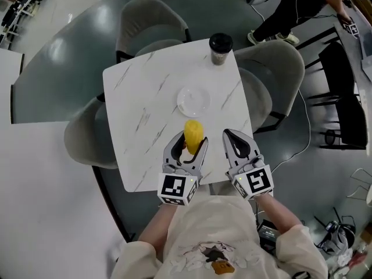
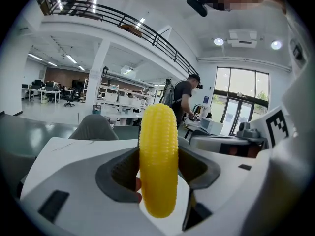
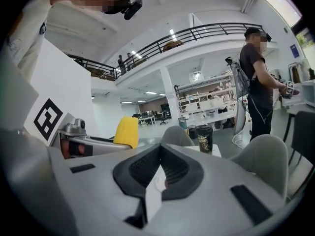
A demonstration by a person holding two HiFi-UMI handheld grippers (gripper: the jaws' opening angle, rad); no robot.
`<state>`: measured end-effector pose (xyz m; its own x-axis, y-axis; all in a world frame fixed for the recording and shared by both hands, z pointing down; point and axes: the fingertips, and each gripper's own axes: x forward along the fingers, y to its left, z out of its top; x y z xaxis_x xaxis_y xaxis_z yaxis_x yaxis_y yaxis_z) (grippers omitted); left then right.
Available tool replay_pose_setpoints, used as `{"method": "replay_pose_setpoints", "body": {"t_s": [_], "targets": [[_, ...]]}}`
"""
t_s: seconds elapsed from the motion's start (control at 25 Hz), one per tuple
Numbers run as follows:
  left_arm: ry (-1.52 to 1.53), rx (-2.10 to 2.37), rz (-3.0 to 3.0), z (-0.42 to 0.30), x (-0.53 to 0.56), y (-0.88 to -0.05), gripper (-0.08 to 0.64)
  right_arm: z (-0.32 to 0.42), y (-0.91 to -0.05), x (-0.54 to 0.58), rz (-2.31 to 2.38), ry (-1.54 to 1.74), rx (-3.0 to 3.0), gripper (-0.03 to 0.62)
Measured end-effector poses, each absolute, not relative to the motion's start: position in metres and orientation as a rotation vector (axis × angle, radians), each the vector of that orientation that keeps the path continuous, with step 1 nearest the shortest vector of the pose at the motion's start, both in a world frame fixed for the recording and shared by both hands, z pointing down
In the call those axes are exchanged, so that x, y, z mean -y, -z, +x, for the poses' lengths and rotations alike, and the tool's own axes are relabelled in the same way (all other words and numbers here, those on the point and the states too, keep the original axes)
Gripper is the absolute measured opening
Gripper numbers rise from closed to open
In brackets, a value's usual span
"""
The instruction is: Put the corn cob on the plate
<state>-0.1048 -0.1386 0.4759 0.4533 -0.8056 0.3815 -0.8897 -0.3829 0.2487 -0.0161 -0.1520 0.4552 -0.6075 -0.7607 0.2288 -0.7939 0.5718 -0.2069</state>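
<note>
Head view with both gripper views. We take the small white plate (image 1: 193, 100), near the middle of the white marble-patterned table (image 1: 139, 103), as our landmark.

The left gripper (image 1: 190, 142) is on the person's side of the plate. Its jaws pinch the yellow corn cob (image 1: 193, 133) between their dark pads. In the left gripper view the cob stands upright across the jaws, with both ends reaching past the pads. The cob is held close to the plate's near rim but apart from it, so it has not yet been set down there.

The right gripper (image 1: 228, 134) is also on the plate's near side, just right of the cob. Its jaws are pressed together at the tips and grip nothing.

Beyond the plate, at the table's far edge, we see a dark lidded cup (image 1: 221, 49). Grey chairs (image 1: 152, 22) ring the table around the plate.
</note>
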Motion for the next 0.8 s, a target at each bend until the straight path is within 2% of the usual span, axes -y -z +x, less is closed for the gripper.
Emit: {"method": "replay_pose_setpoints", "body": {"t_s": [0.8], "targets": [[-0.402, 1.42, 2.216, -0.144, 0.207, -0.59, 0.244, -0.053, -0.554, 0.192, 1.298, -0.57, 2.541, -0.003]]}}
